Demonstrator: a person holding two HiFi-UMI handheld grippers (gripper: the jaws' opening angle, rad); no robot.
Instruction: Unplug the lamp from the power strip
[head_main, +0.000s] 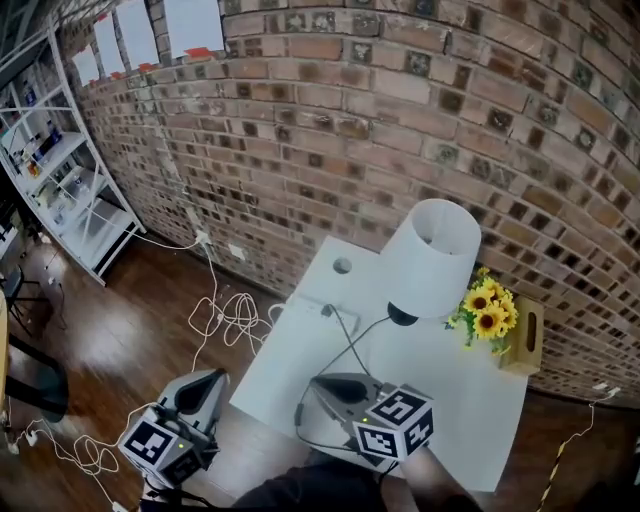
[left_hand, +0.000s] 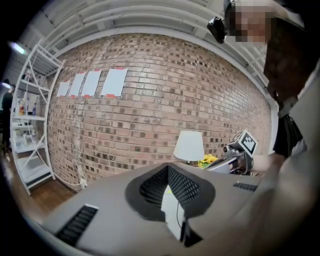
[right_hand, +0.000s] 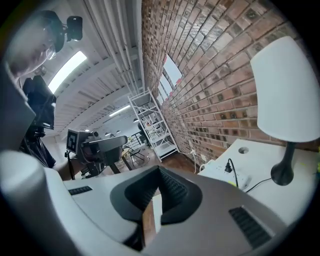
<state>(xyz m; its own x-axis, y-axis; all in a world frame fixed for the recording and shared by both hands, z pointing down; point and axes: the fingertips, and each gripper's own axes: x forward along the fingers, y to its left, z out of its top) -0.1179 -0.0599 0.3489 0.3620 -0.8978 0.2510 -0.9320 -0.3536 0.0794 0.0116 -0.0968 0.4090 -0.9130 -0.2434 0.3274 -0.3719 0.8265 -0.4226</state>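
White table (head_main: 455, 385) set against a brick wall (head_main: 400, 120), seen from above. The lamp (head_main: 432, 258), with white shade and black base, is stood at the table's far side. The power strip (head_main: 312, 312) is laid near the table's far left edge, and a black plug (right_hand: 229, 166) is seated in it. A dark cord (head_main: 352, 348) is run from the lamp base across the tabletop to that plug.

The right gripper (head_main: 322, 383) is held over the near part of the table, short of the strip and apart from it. Its jaws are pressed together with nothing between them. The left gripper (head_main: 208, 386) is held off the table's left edge, above the wooden floor. Its jaws are likewise closed and empty.

Sunflowers (head_main: 488, 310) are placed beside a wooden box (head_main: 526, 340) at the table's right. White cables (head_main: 225, 320) are strewn on the floor, and a white shelf unit (head_main: 60, 190) is stood at far left.
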